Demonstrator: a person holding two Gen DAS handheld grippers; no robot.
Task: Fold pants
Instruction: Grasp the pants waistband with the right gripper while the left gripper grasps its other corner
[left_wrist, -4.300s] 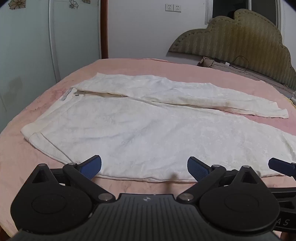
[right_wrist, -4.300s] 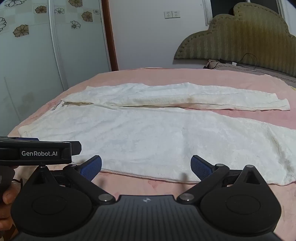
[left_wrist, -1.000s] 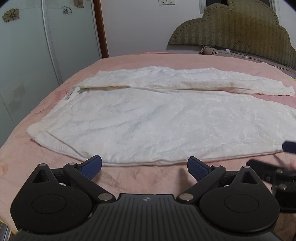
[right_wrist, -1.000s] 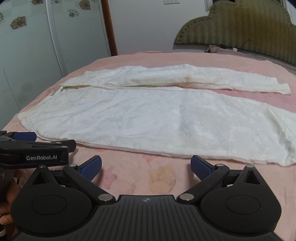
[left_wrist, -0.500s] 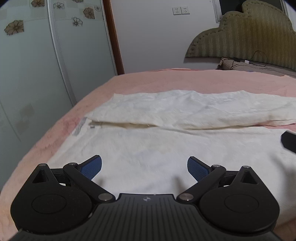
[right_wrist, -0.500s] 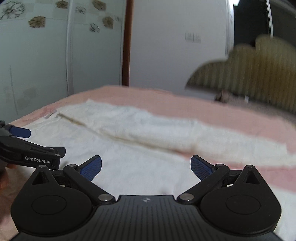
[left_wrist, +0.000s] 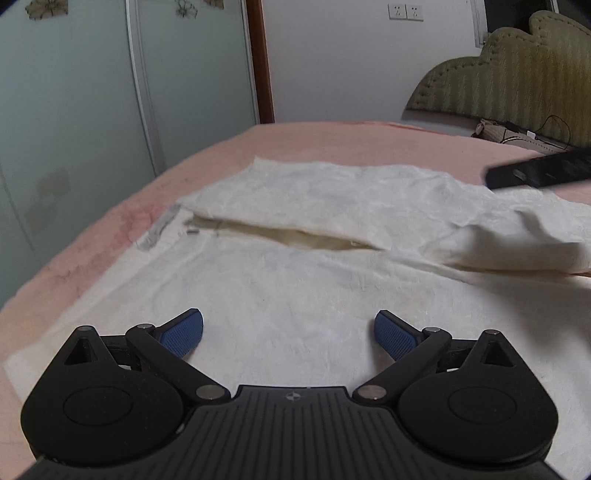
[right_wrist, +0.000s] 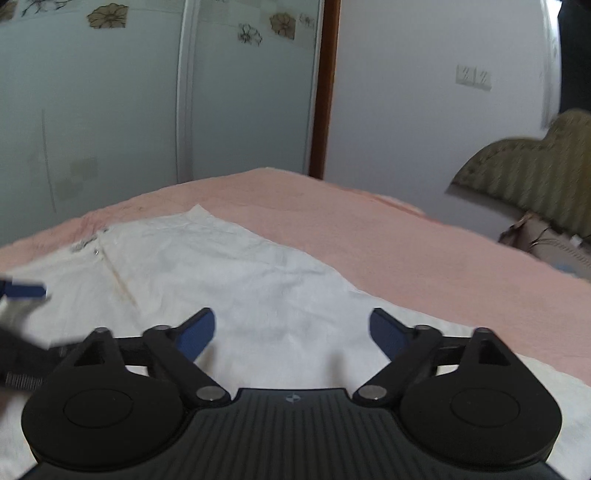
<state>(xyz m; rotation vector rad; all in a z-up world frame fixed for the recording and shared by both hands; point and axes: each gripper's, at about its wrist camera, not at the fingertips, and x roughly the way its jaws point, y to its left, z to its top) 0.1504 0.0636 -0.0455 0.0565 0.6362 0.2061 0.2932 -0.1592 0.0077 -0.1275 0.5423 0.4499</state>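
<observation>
Both grippers over white pants (left_wrist: 295, 266) spread on a pink bed (left_wrist: 332, 140).
Left gripper (left_wrist: 288, 332) gapes wide, empty; right gripper (right_wrist: 291, 326) is closing, nothing between its jaws.

Pants (left_wrist: 314, 280) run off the right edge; the blurred left gripper (right_wrist: 22, 291) is cut off.

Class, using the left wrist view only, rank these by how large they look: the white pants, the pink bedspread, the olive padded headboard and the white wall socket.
1 and 2. White pants and pink bedspread: too close to rank, since the pants cover much of the bedspread.
3. Olive padded headboard, though it is far away and cut off by the frame.
4. White wall socket.
</observation>
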